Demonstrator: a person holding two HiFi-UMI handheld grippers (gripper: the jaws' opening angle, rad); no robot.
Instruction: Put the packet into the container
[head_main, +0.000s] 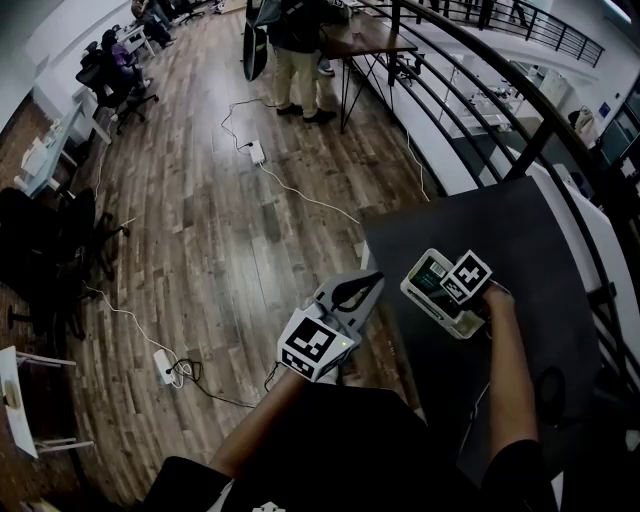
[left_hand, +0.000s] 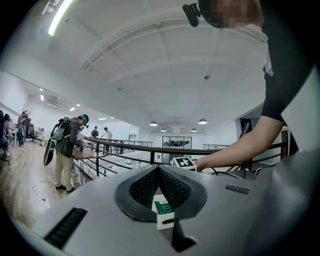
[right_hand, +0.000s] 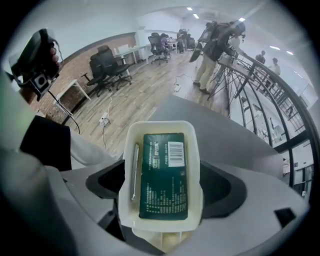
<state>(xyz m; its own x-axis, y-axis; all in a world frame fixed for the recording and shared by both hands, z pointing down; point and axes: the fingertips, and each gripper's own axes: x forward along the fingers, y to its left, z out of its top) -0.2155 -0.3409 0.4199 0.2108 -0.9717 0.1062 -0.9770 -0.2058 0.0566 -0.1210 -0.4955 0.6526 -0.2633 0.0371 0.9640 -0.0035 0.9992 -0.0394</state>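
Packet (right_hand: 164, 175), dark green with a white barcode panel, lies flat inside a white rectangular plastic container (right_hand: 160, 126), with a thin silvery strip (right_hand: 134, 172) alongside it by one wall. The container rests on a dark table (head_main: 520, 230), near its edge above a wood-plank floor (head_main: 220, 230). Pointing steeply down over it, the right gripper (right_hand: 160, 187) has its jaws spread wide, one on each side of the container, released rather than clamping it. The left gripper (left_hand: 159, 170), held roughly level beside the table, has its jaw tips closed together; a small white and green item (left_hand: 163, 210) sits in the gap behind the tips, and whether it is pinched cannot be told.
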